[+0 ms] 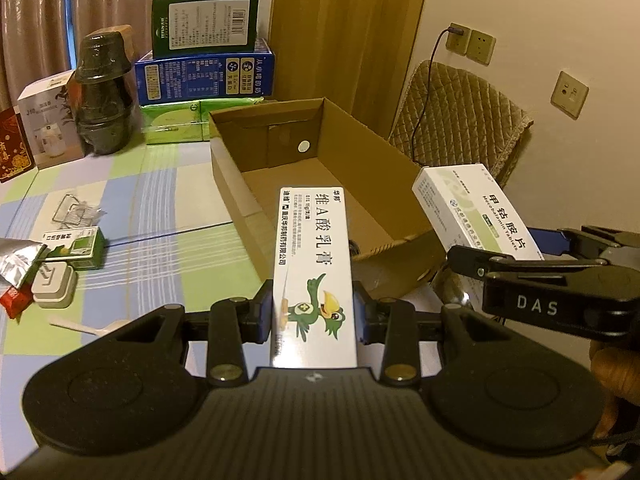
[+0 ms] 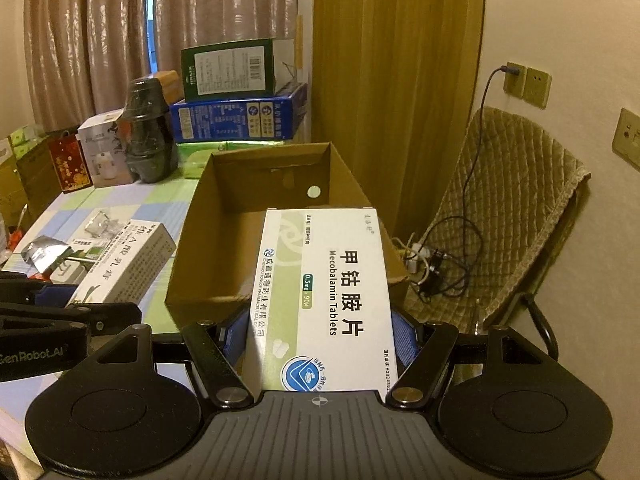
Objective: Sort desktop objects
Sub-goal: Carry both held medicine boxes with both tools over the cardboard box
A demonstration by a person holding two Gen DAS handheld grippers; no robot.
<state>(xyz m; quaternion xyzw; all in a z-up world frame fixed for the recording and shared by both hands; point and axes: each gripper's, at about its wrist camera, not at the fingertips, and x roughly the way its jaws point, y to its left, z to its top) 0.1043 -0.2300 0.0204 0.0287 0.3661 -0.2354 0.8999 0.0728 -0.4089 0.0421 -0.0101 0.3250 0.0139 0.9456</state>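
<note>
**Inspector A:** Two grippers, each loaded. The left gripper [image 1: 314,312] is clenched on a long narrow white cardboard ointment box printed with a green cartoon bird [image 1: 314,264]; its blue pads press the box's two long sides, and the box runs straight out ahead between the fingers.

**Inspector B:** Confirmed. The right gripper [image 2: 320,340] grasps a wider white-and-green cardboard box marked "Mecobalamin Tablets" [image 2: 324,300] in the same manner, jaws set wider, the blue pads against both of its sides.

**Inspector A:** Position of the receptacle?

**Inspector B:** An open brown corrugated cardboard carton [image 2: 188,240] stands directly ahead of the right gripper. The tablet box's far end overlaps the carton's opening in that view; whether it is over the carton or short of it, I cannot tell. From the left wrist the carton [image 1: 236,184] lies ahead and slightly right of the fingers.

**Inspector A:** Neither box rests on the table. The pastel checked tablecloth [image 1: 160,200] shows to the left of the left gripper, carrying a small green-and-white carton [image 1: 76,248], a white square plug-like block [image 1: 54,286] and a crumpled silver foil pouch [image 1: 18,256].

**Inspector B:** Beyond the carton: a black wrapped vase-shaped object [image 1: 104,96] and a stack of blue and green packages [image 1: 204,68]. The grippers sit side by side, close, not touching.
</note>
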